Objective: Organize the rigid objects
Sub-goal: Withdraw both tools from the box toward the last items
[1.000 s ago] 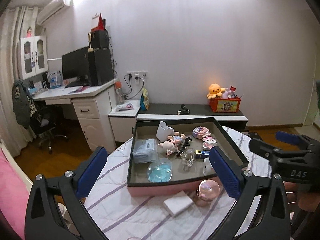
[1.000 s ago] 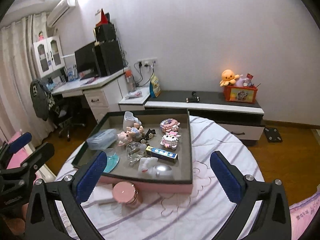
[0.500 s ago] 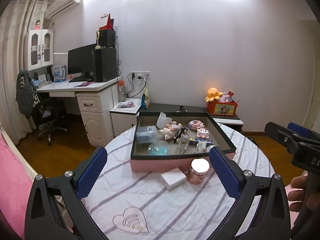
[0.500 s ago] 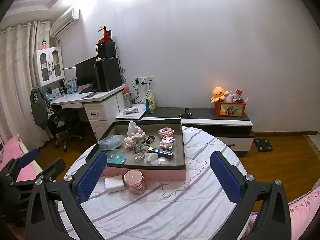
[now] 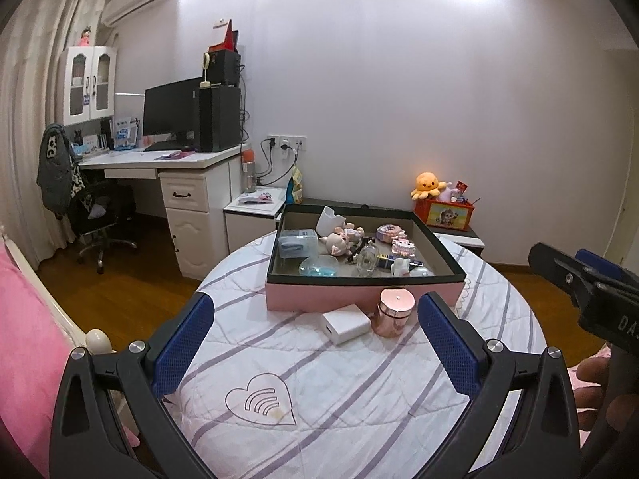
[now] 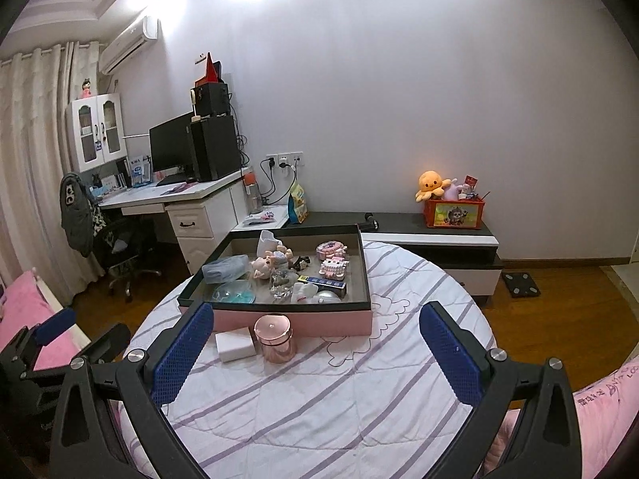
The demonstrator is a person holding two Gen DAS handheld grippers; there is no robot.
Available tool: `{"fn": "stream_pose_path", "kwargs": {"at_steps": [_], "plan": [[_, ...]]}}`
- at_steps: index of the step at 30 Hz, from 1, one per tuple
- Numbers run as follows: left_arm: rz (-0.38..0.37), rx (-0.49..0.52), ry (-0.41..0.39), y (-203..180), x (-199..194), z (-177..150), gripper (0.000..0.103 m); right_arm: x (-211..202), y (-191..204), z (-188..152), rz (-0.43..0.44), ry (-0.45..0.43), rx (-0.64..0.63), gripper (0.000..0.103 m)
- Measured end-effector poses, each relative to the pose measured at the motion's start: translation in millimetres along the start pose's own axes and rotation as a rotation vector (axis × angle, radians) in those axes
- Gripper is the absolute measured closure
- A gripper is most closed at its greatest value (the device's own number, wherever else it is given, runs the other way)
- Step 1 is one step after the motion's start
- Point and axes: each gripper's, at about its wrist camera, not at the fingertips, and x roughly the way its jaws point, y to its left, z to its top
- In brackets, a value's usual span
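A pink box with a dark rim sits on the round striped table, holding several small toys and trinkets. In front of it stand a rose-gold cylinder and a white block. My left gripper hangs open above the near table edge, well short of both. My right gripper is open too, nothing between its fingers. Each gripper shows at the edge of the other's view.
A white desk with monitor and a black chair stand at the left. A low cabinet with an orange toy crate runs along the back wall. Pink bedding lies at lower left.
Both grippers have pulled back and up from the box; the table now shows much more fully. The cylinder and white block stay in front of the box.
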Motion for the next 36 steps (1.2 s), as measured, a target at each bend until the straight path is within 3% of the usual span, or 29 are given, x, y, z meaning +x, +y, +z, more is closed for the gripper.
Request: {"fn": "stream_pose_path", "kwargs": {"at_steps": [27, 33, 36], "plan": [[-0.013, -0.001, 0.011, -4, -2, -4, 0.000, 1, -1, -3, -0.006, 0.012, 0.001, 0.000], [-0.010, 0.004, 0.057, 3, 19, -10, 0.000, 22, -6, -8, 0.045, 0.071, -0.007, 0.000], [-0.005, 0.015, 0.121, 6, 47, -20, 0.000, 52, -3, -15, 0.064, 0.146, -0.039, 0.000]]}}
